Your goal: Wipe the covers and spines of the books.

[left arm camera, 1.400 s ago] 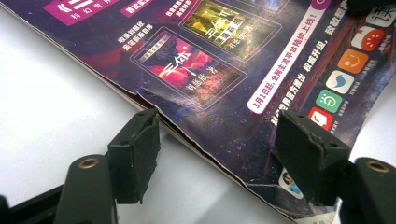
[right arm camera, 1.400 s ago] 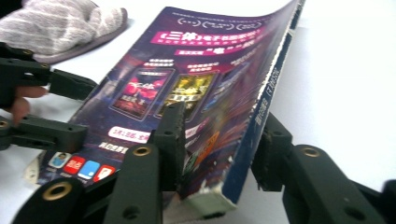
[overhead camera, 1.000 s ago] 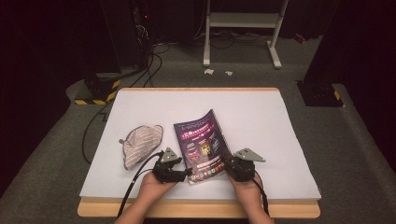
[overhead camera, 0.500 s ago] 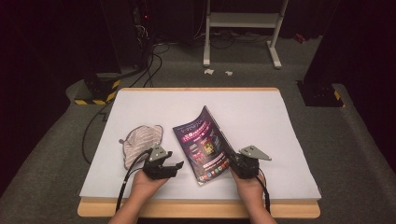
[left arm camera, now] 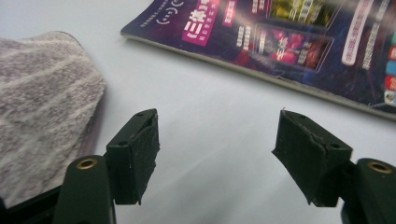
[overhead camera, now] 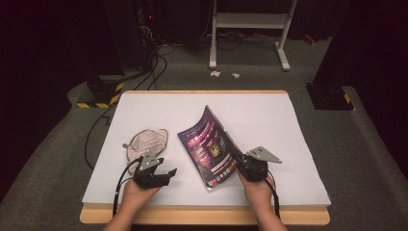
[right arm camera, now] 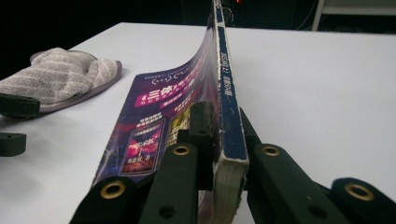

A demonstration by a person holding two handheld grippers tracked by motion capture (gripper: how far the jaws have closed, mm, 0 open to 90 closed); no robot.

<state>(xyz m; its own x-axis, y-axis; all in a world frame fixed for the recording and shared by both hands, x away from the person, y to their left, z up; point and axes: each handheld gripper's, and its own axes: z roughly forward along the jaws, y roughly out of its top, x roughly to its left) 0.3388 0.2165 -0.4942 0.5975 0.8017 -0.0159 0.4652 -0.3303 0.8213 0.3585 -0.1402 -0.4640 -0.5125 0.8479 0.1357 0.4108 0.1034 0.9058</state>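
On the table [overhead camera: 298, 144], the right hand-held gripper [overhead camera: 242, 166] clamps the book's [overhead camera: 209, 144] spine.

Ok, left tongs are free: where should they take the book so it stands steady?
Probably the free long edge of the book, which lies on the table nearest the left tongs; come in low from that side. The right tongs are clamped on the raised spine, so the cover slopes down toward the left.
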